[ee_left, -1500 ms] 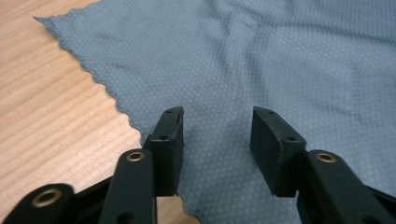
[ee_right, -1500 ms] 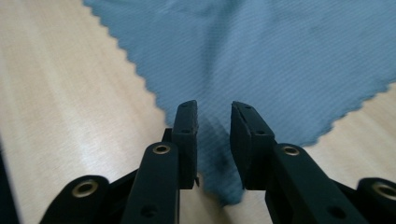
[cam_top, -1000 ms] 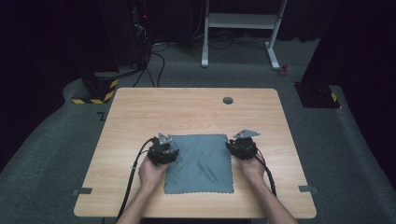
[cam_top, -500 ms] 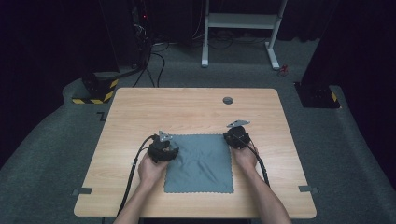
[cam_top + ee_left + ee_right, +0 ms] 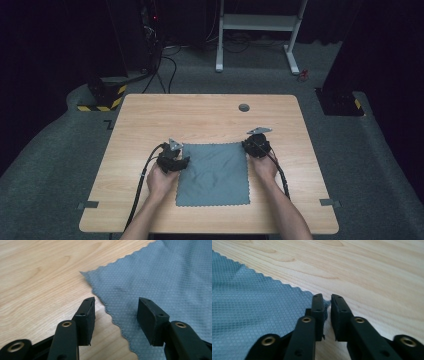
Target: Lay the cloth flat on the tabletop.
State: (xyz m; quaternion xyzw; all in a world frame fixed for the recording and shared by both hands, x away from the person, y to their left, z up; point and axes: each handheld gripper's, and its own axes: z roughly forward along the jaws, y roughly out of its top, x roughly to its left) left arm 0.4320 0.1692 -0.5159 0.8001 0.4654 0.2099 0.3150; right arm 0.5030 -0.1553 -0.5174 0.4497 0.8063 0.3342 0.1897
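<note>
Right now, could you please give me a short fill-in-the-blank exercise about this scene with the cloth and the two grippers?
1. The cloth lying flat on the table is ____ in colour.
2. The left gripper has its jaws ____, one on each side of the cloth's edge.
3. The right gripper is at a ____ of the cloth.
4. The table top is made of ____.

Missing words: grey; open; corner; wood

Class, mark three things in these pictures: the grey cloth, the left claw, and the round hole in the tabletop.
grey cloth (image 5: 215, 175): high view, on its flat middle.
left claw (image 5: 115, 315): left gripper view, midway between its two fingertips.
round hole (image 5: 244, 107): high view, on its dark centre near the table's far edge.
</note>
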